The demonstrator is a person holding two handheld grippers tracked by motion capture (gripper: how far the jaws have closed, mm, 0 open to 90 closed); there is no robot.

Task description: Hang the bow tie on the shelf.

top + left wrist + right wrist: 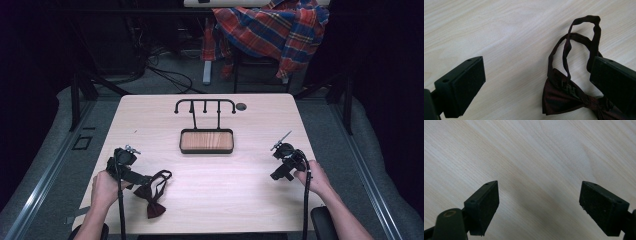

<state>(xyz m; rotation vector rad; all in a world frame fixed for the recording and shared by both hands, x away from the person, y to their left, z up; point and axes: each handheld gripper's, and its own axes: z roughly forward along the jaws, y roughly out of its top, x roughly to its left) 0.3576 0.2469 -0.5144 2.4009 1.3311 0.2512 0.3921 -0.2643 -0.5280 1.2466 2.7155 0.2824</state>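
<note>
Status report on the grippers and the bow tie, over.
Left gripper open, at the bow tie, pads not pressing. Right gripper open over bare table. Bow tie flat, strap looped. Nothing in the way.

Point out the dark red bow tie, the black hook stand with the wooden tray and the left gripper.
Dark red satin bow tie (559, 100), left gripper view, left wing.
Black metal hook stand with wooden tray (206, 141), high view, tray floor.
Left gripper (536, 82), left gripper view, between open jaws.

Dark maroon satin bow tie (155, 206) with a thin adjustable neck strap (584, 37) of the same cloth, lying flat on the pale wood-grain table (225, 185) near its front left part. The bow's knot end points toward the front edge; the strap forms a loose loop, partly raised and twisted, extending away from the bow. A small dark metal adjuster (567, 88) sits on the strap where it meets the bow.
</note>
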